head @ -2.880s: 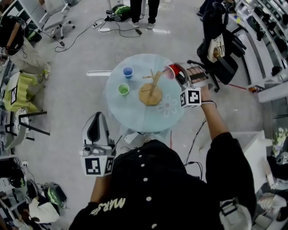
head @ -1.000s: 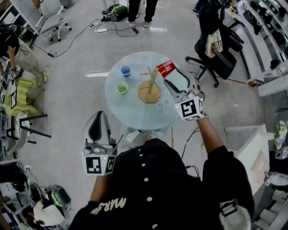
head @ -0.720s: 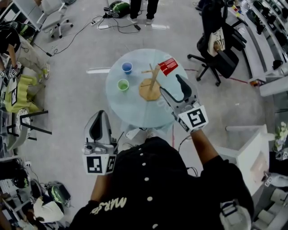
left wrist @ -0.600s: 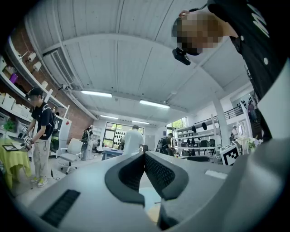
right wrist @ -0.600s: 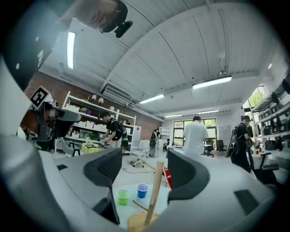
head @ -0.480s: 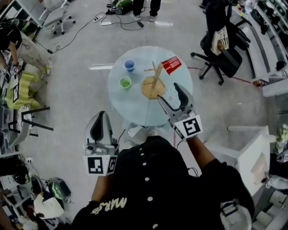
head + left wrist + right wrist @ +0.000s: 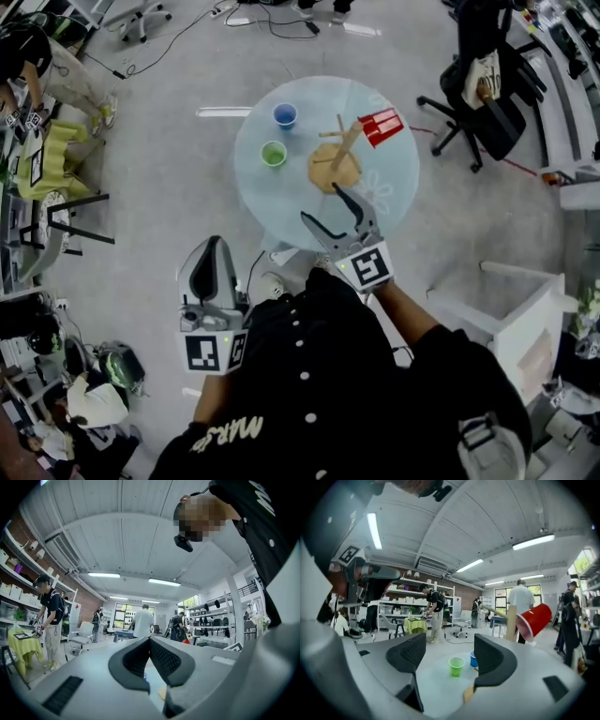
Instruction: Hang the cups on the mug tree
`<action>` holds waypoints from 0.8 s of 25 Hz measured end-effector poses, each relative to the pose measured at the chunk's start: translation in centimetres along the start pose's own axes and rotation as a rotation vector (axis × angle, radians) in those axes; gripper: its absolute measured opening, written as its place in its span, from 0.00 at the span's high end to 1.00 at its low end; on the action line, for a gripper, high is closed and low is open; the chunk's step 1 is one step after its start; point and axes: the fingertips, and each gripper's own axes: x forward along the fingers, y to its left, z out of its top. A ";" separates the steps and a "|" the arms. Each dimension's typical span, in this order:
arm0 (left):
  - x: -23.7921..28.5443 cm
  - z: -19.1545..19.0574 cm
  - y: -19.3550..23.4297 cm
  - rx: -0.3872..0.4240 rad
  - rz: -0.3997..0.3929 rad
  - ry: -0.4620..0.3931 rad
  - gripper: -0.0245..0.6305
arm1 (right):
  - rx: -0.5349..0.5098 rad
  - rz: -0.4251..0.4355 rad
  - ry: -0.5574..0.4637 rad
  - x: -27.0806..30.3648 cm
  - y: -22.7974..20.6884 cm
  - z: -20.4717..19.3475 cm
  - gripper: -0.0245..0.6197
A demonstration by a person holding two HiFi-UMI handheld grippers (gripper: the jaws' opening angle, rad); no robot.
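The wooden mug tree (image 7: pixel 337 159) stands on the round glass table (image 7: pixel 384 202). A red cup (image 7: pixel 381 127) hangs tilted on its right branch, and it shows as the red cup (image 7: pixel 533 619) beside the tree's post (image 7: pixel 511 617). A green cup (image 7: pixel 274 153) and a blue cup (image 7: pixel 285 114) stand upright to the tree's left. My right gripper (image 7: pixel 322 204) hovers over the table's near edge, open and empty; the green cup (image 7: pixel 456 666) shows far off between its jaws. My left gripper (image 7: pixel 208 267) hangs shut and empty off the table, its pads meeting in the left gripper view (image 7: pixel 150 644).
A black office chair (image 7: pixel 492 89) stands right of the table, a white shelf unit (image 7: pixel 525 319) at the near right, and a yellow-draped stool (image 7: pixel 47 159) at the left. Cables lie on the floor beyond the table. Several people stand about the room.
My right gripper let go of the red cup, which now hangs on the tree's branch. It then opened and drew back toward me. The left gripper has stayed where it was.
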 end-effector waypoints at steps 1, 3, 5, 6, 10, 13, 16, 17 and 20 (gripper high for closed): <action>-0.1 -0.4 0.3 -0.001 0.008 0.009 0.96 | -0.027 0.022 0.004 0.8 0.7 -0.5 0.48; -0.4 -1.2 0.9 -0.003 0.027 0.026 0.96 | -0.030 0.068 0.015 2.5 2.1 -1.7 0.48; -0.7 -2.1 1.5 -0.004 0.048 0.041 0.96 | 0.010 0.100 0.035 4.3 2.8 -3.1 0.48; -0.8 -2.5 1.6 -0.004 0.058 0.048 0.96 | 0.021 0.111 0.047 5.2 3.0 -3.9 0.47; -1.3 -3.7 2.2 -0.007 0.092 0.082 0.96 | -0.023 0.155 0.065 8.5 4.2 -6.6 0.50; -1.4 -4.7 3.3 -0.015 0.109 0.106 0.96 | -0.044 0.178 0.079 11.0 5.0 -8.3 0.51; -1.4 -5.7 4.3 -0.019 0.124 0.125 0.96 | 0.013 0.175 0.133 13.3 4.8 -10.4 0.52; -1.3 -6.1 4.5 -0.022 0.129 0.133 0.96 | 0.026 0.167 0.146 14.0 4.6 -11.1 0.51; -1.3 -7.0 5.1 -0.031 0.141 0.152 0.96 | 0.048 0.136 0.159 15.9 3.8 -12.7 0.47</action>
